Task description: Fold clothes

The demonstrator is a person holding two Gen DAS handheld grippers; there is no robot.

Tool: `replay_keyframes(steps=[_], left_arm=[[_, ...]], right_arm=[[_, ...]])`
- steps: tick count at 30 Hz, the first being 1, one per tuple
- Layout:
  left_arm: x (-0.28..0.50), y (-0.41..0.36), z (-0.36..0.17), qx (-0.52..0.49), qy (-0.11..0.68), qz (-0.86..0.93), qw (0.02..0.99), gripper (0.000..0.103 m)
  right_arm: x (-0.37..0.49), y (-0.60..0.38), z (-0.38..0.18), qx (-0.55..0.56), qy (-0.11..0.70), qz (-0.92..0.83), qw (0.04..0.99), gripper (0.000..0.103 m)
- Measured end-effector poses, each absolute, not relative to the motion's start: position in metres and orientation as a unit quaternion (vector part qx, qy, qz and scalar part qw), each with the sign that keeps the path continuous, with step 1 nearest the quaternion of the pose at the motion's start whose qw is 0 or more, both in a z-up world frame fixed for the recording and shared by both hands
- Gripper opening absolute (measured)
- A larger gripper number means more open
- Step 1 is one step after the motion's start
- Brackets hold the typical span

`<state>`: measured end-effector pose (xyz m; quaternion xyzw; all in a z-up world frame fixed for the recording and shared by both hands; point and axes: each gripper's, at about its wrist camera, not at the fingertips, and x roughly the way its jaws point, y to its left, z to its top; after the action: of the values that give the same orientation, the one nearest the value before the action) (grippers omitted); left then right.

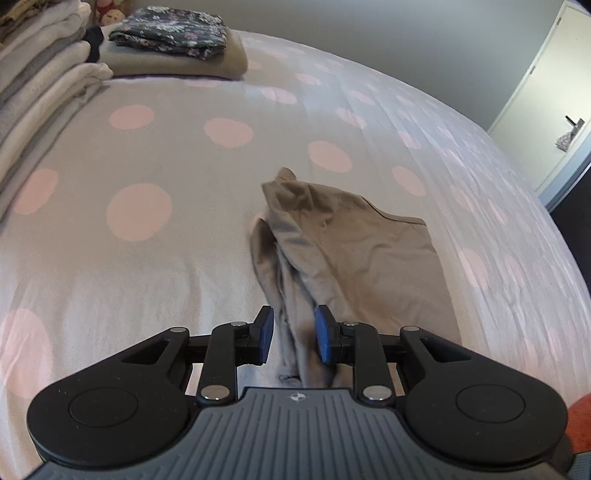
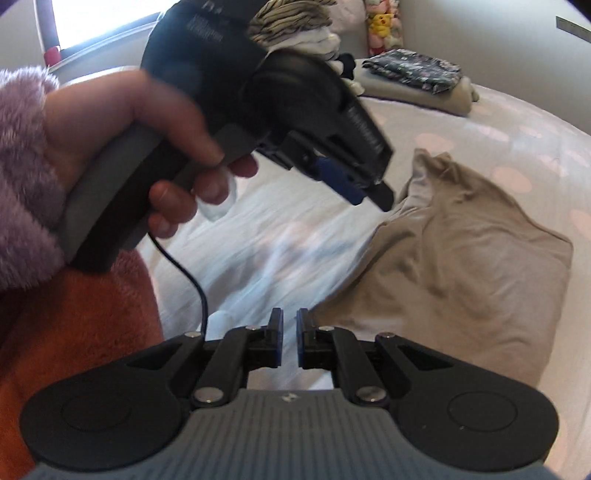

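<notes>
The left gripper (image 1: pixel 293 334) hangs over the near edge of a tan shirt (image 1: pixel 365 254), jaws partly apart, and a bunched fold of the cloth runs up between the blue pads (image 1: pixel 266 334). The fold lies against the right pad, while a gap shows at the left pad, so the cloth is not pinched. The right gripper (image 2: pixel 290 341) has its jaws drawn nearly together with only a narrow slit between the pads and nothing in it; it sits just off the shirt's near left corner, over bare sheet.

Only the right wrist view shows the left tool from outside: a hand (image 2: pixel 140 147) in a fluffy purple sleeve (image 2: pixel 22 177) wraps its grey handle, a black cable (image 2: pixel 184 273) trails down from it, and its blue tips point down at the shirt's raised, crumpled corner. That view also shows an orange garment (image 2: pixel 74 325) at lower left, a window (image 2: pixel 103 22) behind and plush toys (image 2: pixel 382 26) by the wall.

The shirt lies rumpled on a bed (image 1: pixel 147 258) with a pale sheet dotted pink. The left wrist view alone shows a door (image 1: pixel 543 92) ajar at far right and a tall stack of folded pale cloths (image 1: pixel 40 74) along the left edge. Both views show a folded dark floral piece (image 1: pixel 170 31) lying on a folded beige one (image 1: pixel 177 64) at the far end of the bed
</notes>
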<state>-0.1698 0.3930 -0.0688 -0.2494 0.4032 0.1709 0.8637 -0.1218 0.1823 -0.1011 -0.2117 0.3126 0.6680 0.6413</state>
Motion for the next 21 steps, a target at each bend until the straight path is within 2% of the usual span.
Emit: replay_keyframes(steps=[3,5,10,12,13,21], left_arm=[[-0.168,0.389,-0.071,-0.251,0.412,0.148,0.864,0.036],[-0.164,0.382,-0.073,-0.240,0.427,0.136,0.861,0.039],[-0.160,0.368,-0.078,-0.221,0.462,0.116,0.851,0.039],[-0.159,0.365,-0.080,-0.212,0.477,0.118,0.845,0.039],[-0.158,0.363,-0.081,-0.207,0.484,0.119,0.842,0.039],[-0.142,0.329,-0.094,-0.104,0.568,0.102,0.810,0.039]], right_arm=[[-0.121,0.176,-0.101,-0.213,0.315,0.667,0.641,0.014],[-0.119,0.167,-0.098,-0.214,0.313,0.662,0.647,0.016],[-0.101,0.141,-0.096,-0.265,0.305,0.594,0.695,0.019],[-0.093,0.130,-0.099,-0.287,0.309,0.563,0.711,0.030],[-0.092,0.126,-0.100,-0.293,0.314,0.552,0.715,0.032],[-0.086,0.119,-0.116,-0.350,0.314,0.489,0.735,0.033]])
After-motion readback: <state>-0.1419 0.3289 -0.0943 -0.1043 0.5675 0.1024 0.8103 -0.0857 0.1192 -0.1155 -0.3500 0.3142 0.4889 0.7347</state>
